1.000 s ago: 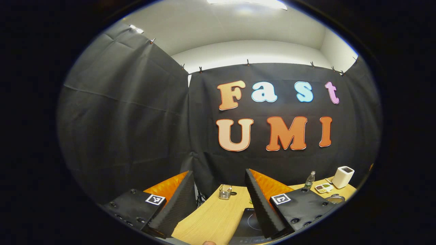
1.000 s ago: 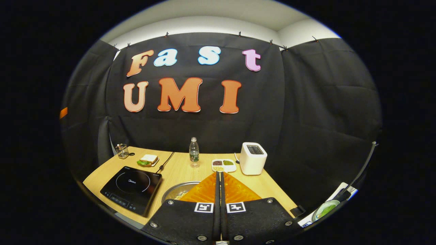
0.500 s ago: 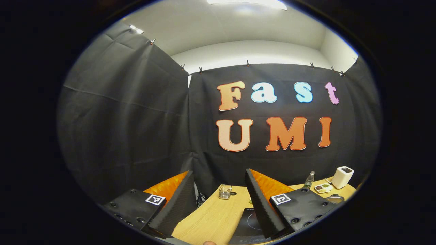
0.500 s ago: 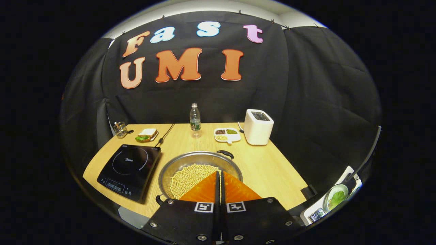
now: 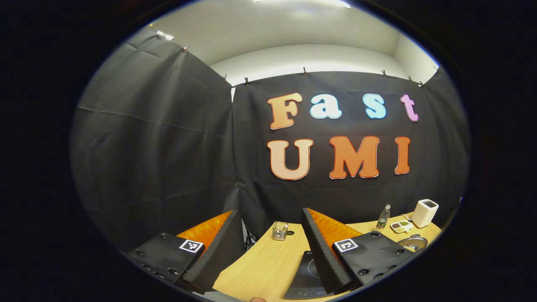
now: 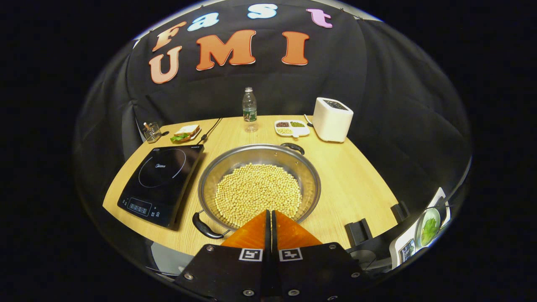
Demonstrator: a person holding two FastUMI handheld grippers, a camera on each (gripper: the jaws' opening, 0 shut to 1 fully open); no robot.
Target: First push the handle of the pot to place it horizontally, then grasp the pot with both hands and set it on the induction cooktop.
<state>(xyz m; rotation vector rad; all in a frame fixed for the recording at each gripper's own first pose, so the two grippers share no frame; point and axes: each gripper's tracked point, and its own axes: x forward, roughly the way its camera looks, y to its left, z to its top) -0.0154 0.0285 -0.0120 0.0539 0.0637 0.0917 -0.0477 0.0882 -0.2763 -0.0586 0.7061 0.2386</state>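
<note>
Left gripper is standing open in the left gripper view, its two fingers spread wide with nothing between them, hanging above the worktop's near left part. Between the fingers a small glass holder is sitting near the worktop's far left corner. The cooktop is lying just beside the right finger, partly hidden by it. Toward the far right edge a bottle, a divided dish and a white toaster are standing in a row, and the pot is showing at the right, in front of them.

Right gripper is closed in the right gripper view, its fingers pressed together with nothing held, hovering over the near rim of the pot. The pot is sitting in the middle of the worktop, full of pale beans, just right of the cooktop and not on it. One black handle is pointing toward the near left edge; the other handle is lying at the far right of the rim. Along the far edge are standing the glass holder, a sandwich, the bottle, the dish and the toaster. A cable is running from the cooktop's far corner to the far edge.
</note>
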